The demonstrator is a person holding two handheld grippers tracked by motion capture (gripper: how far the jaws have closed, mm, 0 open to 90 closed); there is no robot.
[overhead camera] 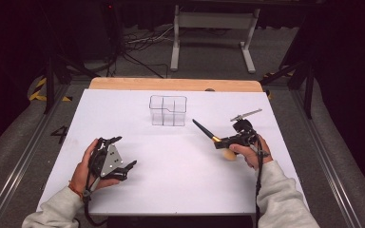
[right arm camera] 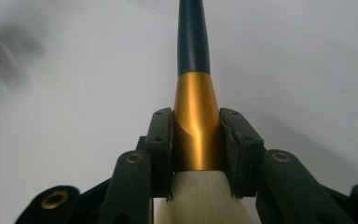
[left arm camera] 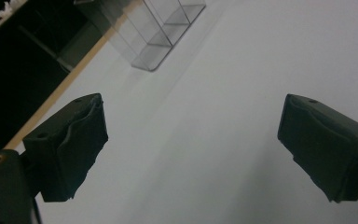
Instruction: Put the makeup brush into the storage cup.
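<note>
We note the right gripper [overhead camera: 218, 141] at the right of centre in the high view, held in the person's right hand [overhead camera: 247, 151] above the white sheet covering the table [overhead camera: 171, 190]. Its jaws are clamped on a makeup brush with a dark tapered handle, a gold metal ferrule and a pale cream bristle head [overhead camera: 212, 136]. In the right gripper view we see the two black pads pressing the gold ferrule [right arm camera: 196, 126] from either side, the dark handle [right arm camera: 193, 37] running on to the top edge of the frame and the cream bristles [right arm camera: 200, 198] bulging out below the jaws at the bottom centre. In the high view the handle points towards the upper left, its tip near the clear plastic organiser box with inner compartments [overhead camera: 168, 110], which stands just above the frame centre; tip and box are apart. We record the left gripper [overhead camera: 123, 154] at the lower left of the high view, carried in the left hand [overhead camera: 88, 166], well apart from brush and box. In the left gripper view its jaws stand wide at the lower left and lower right of the frame with nothing between them, only bare white sheet; the clear box [left arm camera: 158, 32] sits at the upper centre there.
</note>
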